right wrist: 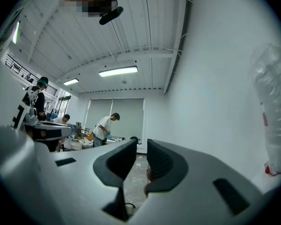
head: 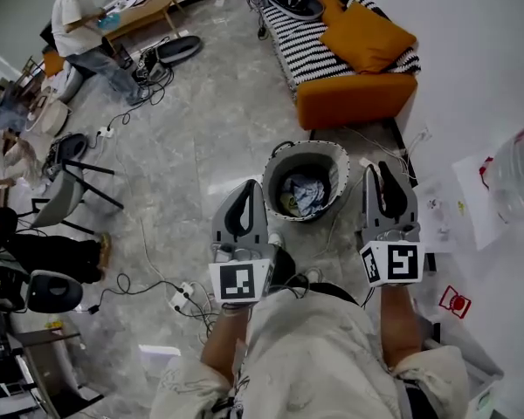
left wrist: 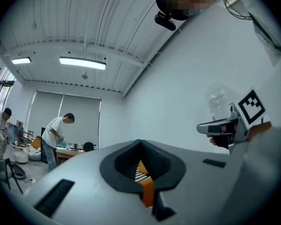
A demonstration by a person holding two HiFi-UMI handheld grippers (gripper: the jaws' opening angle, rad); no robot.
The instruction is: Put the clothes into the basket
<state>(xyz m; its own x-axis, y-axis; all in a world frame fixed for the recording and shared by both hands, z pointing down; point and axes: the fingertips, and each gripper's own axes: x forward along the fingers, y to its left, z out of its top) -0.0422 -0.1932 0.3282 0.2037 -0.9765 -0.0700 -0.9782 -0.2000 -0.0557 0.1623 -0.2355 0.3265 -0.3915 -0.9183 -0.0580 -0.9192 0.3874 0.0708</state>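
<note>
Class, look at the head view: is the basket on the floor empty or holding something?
Holding something: crumpled clothes lie inside the basket.

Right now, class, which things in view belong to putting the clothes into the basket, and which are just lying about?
Belongs to the job: basket; clothes already inside it; left hand-held gripper, shut and empty; right hand-held gripper, open and empty.

Just lying about: orange sofa; grey chair; power strip; plastic bottle.
</note>
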